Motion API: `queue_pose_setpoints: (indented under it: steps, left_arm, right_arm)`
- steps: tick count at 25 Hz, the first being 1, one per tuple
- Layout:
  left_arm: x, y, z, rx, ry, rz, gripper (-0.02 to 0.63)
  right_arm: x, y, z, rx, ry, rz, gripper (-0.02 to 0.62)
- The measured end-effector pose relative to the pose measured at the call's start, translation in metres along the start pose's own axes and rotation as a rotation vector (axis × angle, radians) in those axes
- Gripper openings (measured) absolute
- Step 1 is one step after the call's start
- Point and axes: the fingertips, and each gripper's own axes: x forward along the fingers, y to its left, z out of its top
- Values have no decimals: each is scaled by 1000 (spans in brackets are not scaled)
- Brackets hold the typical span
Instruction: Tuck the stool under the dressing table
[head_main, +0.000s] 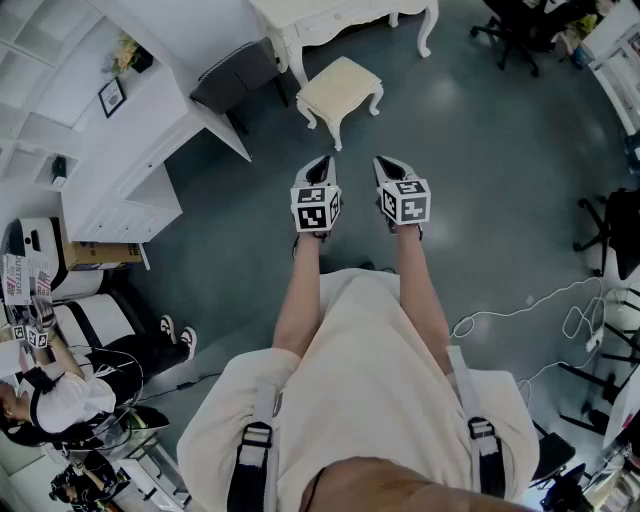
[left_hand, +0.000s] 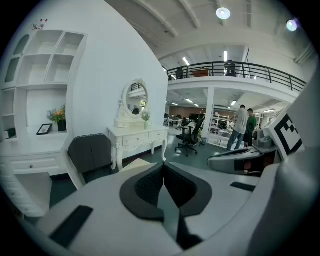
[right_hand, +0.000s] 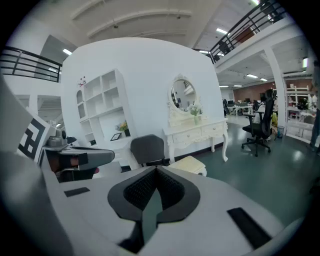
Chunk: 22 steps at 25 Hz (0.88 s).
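A cream cushioned stool (head_main: 340, 93) with curved white legs stands on the grey-green floor, just in front of the white dressing table (head_main: 340, 18) and outside it. The table carries an oval mirror (left_hand: 135, 98) and drawers (right_hand: 196, 134). My left gripper (head_main: 322, 163) and right gripper (head_main: 385, 165) hover side by side, a short way short of the stool, both pointing at it. Each has its jaws pressed together with nothing between them. The stool (right_hand: 191, 164) shows past the right jaws, and only its corner (left_hand: 134, 163) shows past the left ones.
A dark grey chair (head_main: 238, 72) stands left of the stool beside a white shelf unit (head_main: 140, 150). Black office chairs (head_main: 520, 30) sit at the far right. White cables (head_main: 540, 320) trail on the floor at right. A seated person (head_main: 70, 385) is at lower left.
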Motion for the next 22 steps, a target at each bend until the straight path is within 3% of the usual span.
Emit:
queue_pose_setpoints:
  steps: [9, 15, 22]
  left_arm:
    - [-4, -10, -5, 2, 9, -18, 15]
    - [-10, -28, -6, 7, 0, -43, 14]
    - [-17, -2, -8, -34, -9, -11, 14]
  right_arm:
    - [-11, 4, -2, -10, -8, -8, 43]
    - [-24, -5, 1, 56, -51, 10, 43]
    - [-15, 2, -4, 95, -52, 8, 43]
